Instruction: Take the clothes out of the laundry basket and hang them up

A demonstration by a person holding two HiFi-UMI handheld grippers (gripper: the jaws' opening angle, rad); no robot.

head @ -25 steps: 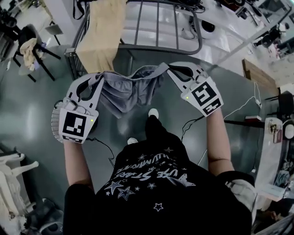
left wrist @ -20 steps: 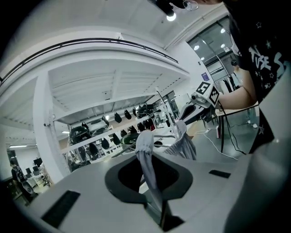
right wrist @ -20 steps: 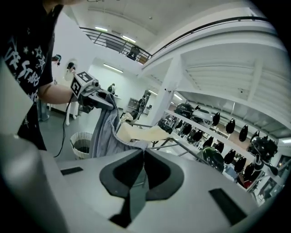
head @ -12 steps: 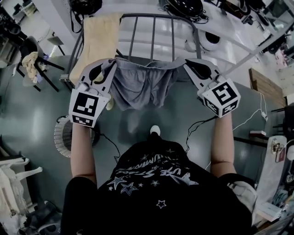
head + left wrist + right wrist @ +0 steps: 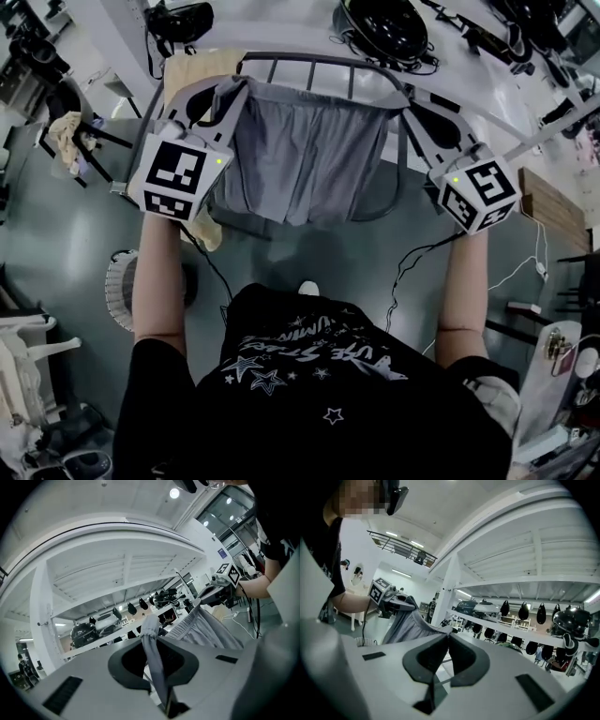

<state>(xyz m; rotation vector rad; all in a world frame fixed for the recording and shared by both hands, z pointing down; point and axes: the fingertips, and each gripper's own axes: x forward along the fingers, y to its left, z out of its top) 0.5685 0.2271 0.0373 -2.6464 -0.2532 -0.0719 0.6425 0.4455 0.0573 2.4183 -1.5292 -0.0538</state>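
Head view: the left gripper [image 5: 232, 89] and the right gripper [image 5: 412, 101] hold the gray shorts [image 5: 305, 155] stretched between them, against the drying rack [image 5: 319, 60].

Left gripper view: the jaws pinch one end of the waistband.

Right gripper view: the jaws are pressed together on the other end.

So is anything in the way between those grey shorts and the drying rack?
Nothing visible does. The grey shorts, pinched by the left gripper and right gripper, hang right over the rack. A yellow towel occupies its left end only.
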